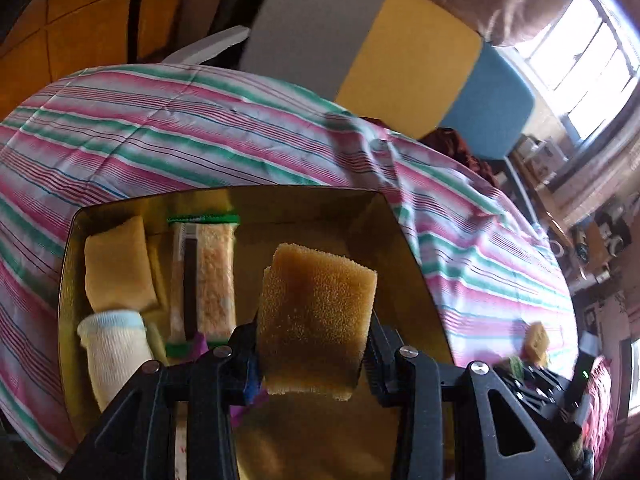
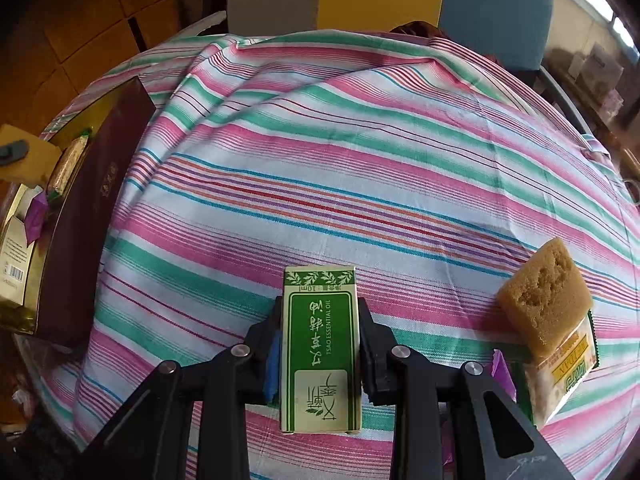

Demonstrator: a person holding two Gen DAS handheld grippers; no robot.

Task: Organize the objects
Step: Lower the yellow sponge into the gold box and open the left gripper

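Observation:
My left gripper (image 1: 314, 344) is shut on a brown sponge (image 1: 316, 312) and holds it over the open gold-lined box (image 1: 404, 240). In the box lie a yellow sponge (image 1: 118, 264), a white sock roll (image 1: 114, 348) and a snack bar in a green-edged wrapper (image 1: 214, 276). My right gripper (image 2: 320, 340) is shut on a green and white essential oil carton (image 2: 320, 352) above the striped cloth (image 2: 320, 160). The same box shows at the far left of the right wrist view, with its dark maroon side (image 2: 88, 216) toward me.
A second brown sponge (image 2: 546, 304) lies on a snack packet (image 2: 560, 380) at the right of the cloth. Behind the table stand grey, yellow and blue chair backs (image 1: 408, 60). A window (image 1: 580, 52) and shelves are at the far right.

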